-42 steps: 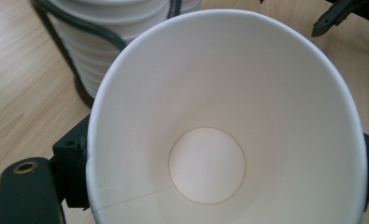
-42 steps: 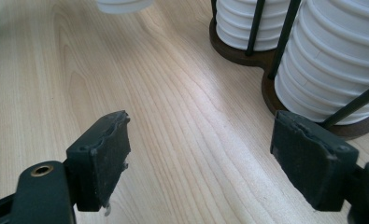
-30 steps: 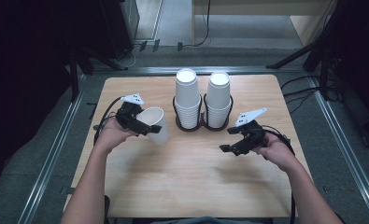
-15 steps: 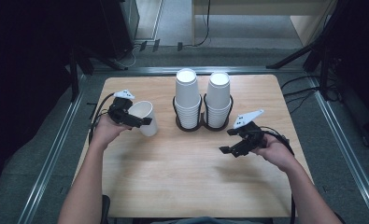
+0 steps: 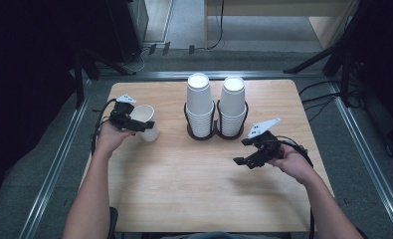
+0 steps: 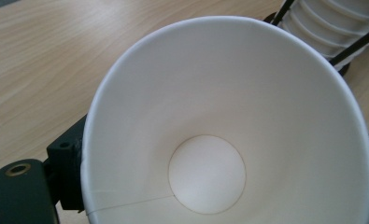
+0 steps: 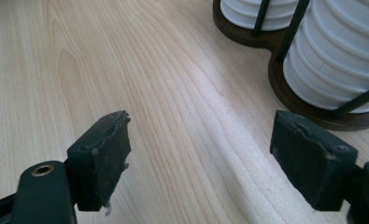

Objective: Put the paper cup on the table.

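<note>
A white paper cup [image 5: 147,123] sits tilted over the table's left side, with my left gripper [image 5: 130,123] shut on it. In the left gripper view the cup [image 6: 205,172] turns its open mouth toward the camera, and a black finger [image 6: 65,170] presses its outer wall at the left. Two tall stacks of white cups [image 5: 200,102] [image 5: 232,99] stand in a black wire holder [image 5: 216,135] at the table's middle back. My right gripper [image 5: 245,160] hovers open and empty over the wood, in front of and to the right of the holder [image 7: 322,119]. Its fingers [image 7: 102,158] stand wide apart.
The wooden table [image 5: 184,194] has a metal rail frame [image 5: 54,164] along its sides. Cables [image 5: 328,97] lie on the floor to the right, and dark equipment stands at the back left. A cable trails from each gripper.
My left hand has carried the cup leftward, away from the holder, and a little lower. The right hand has stayed where it was.
</note>
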### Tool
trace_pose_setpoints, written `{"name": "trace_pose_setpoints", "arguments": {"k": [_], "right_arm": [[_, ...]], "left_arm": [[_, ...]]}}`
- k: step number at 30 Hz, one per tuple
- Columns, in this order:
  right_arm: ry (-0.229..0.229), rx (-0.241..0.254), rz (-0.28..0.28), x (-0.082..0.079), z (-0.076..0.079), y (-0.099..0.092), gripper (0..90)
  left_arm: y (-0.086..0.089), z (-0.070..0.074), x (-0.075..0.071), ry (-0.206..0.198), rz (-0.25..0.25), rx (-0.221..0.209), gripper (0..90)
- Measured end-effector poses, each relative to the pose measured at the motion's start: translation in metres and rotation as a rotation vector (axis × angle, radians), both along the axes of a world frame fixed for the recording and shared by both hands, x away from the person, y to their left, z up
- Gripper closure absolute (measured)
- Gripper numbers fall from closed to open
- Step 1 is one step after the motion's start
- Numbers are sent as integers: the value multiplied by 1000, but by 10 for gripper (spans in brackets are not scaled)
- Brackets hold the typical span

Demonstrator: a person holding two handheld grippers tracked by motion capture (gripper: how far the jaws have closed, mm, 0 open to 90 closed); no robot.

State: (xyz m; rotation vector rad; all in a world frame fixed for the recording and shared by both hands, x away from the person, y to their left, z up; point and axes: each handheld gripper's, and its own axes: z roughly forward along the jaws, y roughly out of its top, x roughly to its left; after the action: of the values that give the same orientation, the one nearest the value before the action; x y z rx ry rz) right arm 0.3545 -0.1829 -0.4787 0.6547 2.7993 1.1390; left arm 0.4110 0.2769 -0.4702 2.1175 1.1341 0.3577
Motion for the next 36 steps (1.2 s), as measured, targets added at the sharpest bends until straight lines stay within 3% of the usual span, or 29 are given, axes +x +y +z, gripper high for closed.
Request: {"name": "trace_pose_setpoints", "arguments": {"k": [10, 14, 17, 24, 26, 29, 36], "right_arm": [[7, -17, 3, -2, -3, 2, 201], [9, -15, 3, -2, -4, 1, 202], [10, -15, 3, -2, -4, 1, 202], [11, -21, 4, -2, -5, 2, 202], [7, -22, 6, -2, -5, 2, 202], [8, -23, 5, -2, -5, 2, 201], [8, -28, 8, -2, -5, 2, 202]], "left_arm": [[1, -8, 5, 10, 31, 11, 86], [-1, -9, 6, -6, 42, 7, 82], [-3, -9, 6, -8, 38, 19, 79], [-4, -11, 6, 16, 24, 2, 57], [-5, -13, 6, 24, 21, 4, 10], [-6, -13, 5, 19, 14, 36, 9], [-9, -12, 2, 5, 29, 23, 10]]}}
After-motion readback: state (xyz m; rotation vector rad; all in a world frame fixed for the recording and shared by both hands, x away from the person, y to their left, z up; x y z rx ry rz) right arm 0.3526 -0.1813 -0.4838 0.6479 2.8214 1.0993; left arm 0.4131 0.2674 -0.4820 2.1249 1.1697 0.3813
